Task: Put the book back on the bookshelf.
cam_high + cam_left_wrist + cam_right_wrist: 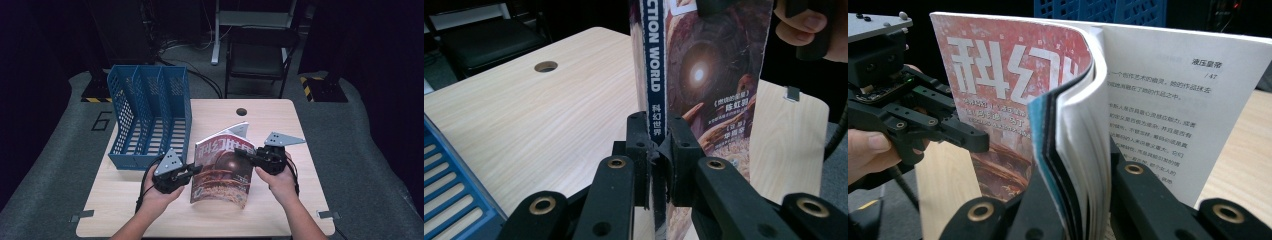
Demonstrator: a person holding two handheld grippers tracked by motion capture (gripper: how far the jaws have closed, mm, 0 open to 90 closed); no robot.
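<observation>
A magazine (pixel 222 170) with a red-brown cover stands upright on the table, held between both grippers. My left gripper (pixel 197 169) is shut on its spine edge; in the left gripper view both pads (pixel 681 150) pinch the blue spine (pixel 653 60). My right gripper (pixel 240 152) is shut on the opposite edge. In the right gripper view the jaws (pixel 1075 170) clamp a thick bundle of curved pages with the cover (pixel 1013 75), while a white printed page (pixel 1168 100) fans out to the right. The left gripper (pixel 973 140) shows there at the cover's far edge.
A blue three-slot file holder (pixel 150 115) stands at the table's back left, close to the magazine. The wooden table (pixel 280 125) has a cable hole (pixel 242 111) near its far edge. A dark chair (pixel 257 55) stands beyond the table.
</observation>
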